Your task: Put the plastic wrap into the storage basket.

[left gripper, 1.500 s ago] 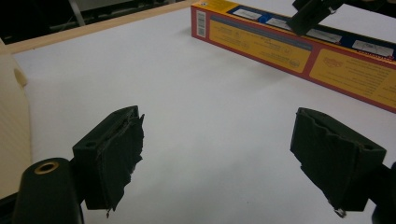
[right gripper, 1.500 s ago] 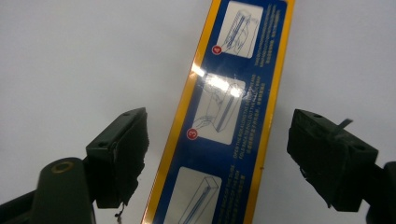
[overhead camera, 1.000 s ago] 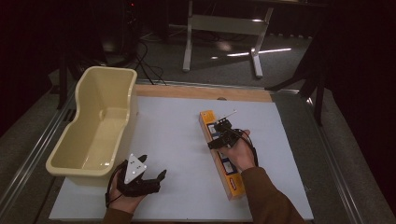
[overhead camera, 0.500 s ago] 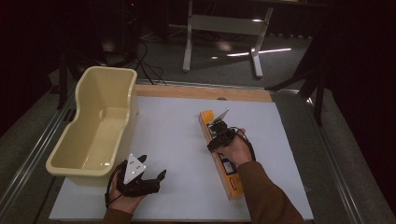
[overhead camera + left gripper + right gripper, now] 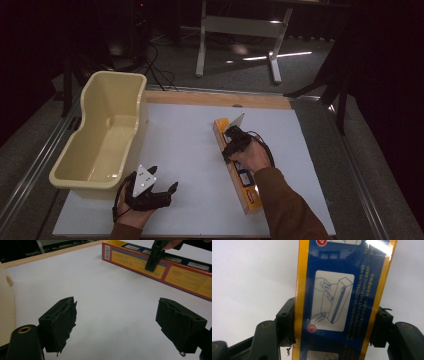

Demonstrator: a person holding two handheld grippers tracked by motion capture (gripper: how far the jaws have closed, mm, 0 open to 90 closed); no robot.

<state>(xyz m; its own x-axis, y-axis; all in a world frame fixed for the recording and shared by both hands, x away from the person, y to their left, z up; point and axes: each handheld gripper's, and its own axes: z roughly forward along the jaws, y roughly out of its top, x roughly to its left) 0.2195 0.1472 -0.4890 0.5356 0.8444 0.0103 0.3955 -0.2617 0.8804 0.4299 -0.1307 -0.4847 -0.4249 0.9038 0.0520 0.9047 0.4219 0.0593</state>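
Note:
A long plastic wrap box (image 5: 246,184), orange with a blue printed top, lies flat on the white tabletop (image 5: 185,135), right of centre. My right gripper (image 5: 233,145) comes down over its middle part. In the right gripper view the box (image 5: 342,277) runs between the two jaws of the right gripper (image 5: 334,325), and both pads press its long sides. My left gripper (image 5: 164,177) rests at the table's front left, wide open with nothing between its fingers (image 5: 62,322). From the left gripper view the box (image 5: 180,275) lies ahead at the right.
A cream plastic tub (image 5: 141,107) stands along the left of the table, just behind the left gripper. A wooden strip (image 5: 215,97) borders the far edge. Metal rails run down both sides. A white table stand (image 5: 240,25) is on the floor beyond.
My right gripper has shifted slightly farther along the box, its grey plate tipping up. The left gripper has stayed where it was.

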